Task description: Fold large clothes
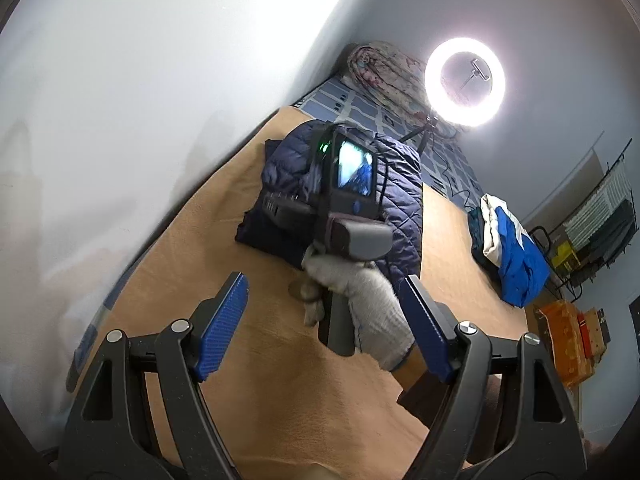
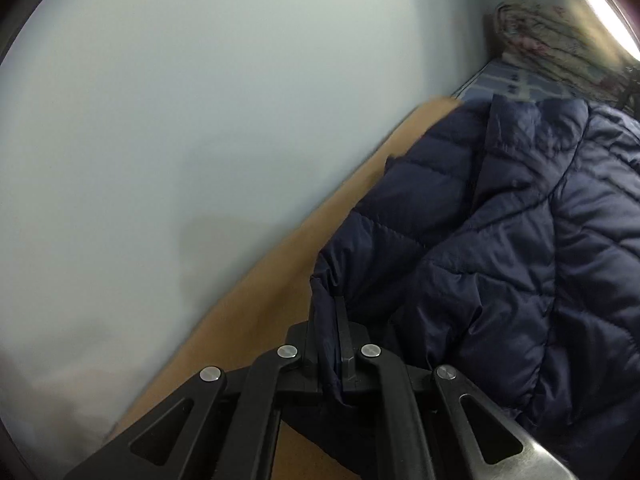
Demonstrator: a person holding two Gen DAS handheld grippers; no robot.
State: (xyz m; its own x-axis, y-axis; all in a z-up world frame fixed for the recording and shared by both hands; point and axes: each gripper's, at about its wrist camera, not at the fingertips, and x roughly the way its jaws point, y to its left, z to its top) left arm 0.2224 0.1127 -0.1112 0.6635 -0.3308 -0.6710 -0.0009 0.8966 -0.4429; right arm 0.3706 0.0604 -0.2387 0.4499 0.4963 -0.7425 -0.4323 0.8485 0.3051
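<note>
Right hand-held gripper [image 2: 329,320]: black jaws clamped tight on a fold of the dark navy quilted puffer jacket [image 2: 500,240], fabric pinched between the pads and running down through them. In the left wrist view the same unit shows from behind, its small lit screen and grey body carried by a hand in a white knit glove [image 1: 360,292]. Left hand-held gripper [image 1: 324,320]: jaws wide apart, blue ribbed pads [image 1: 224,320] on each finger, nothing between them, poised over bare bed surface well short of the jacket. Jacket lies bunched on the tan blanket [image 1: 248,380] that covers the near part of the bed, up close to the pale wall [image 1: 140,100] on the left side of both views; one padded section is lifted where the right unit grips it. Beyond the tan blanket, a blue-and-white patterned sheet [image 1: 360,108] covers the far end of the bed. A rolled floral quilt [image 1: 384,76] sits in the far corner against the wall. A lit ring light [image 1: 465,82] on a small tripod stands on the sheet just beside the quilt, with a cable trailing along the bed. At the right edge of the tan blanket lies a heap of bright blue and white clothes [image 1: 508,252], well apart from the jacket. Past the bed edge, orange boxes [image 1: 568,340] and dark shelving, too blurred to detail.
</note>
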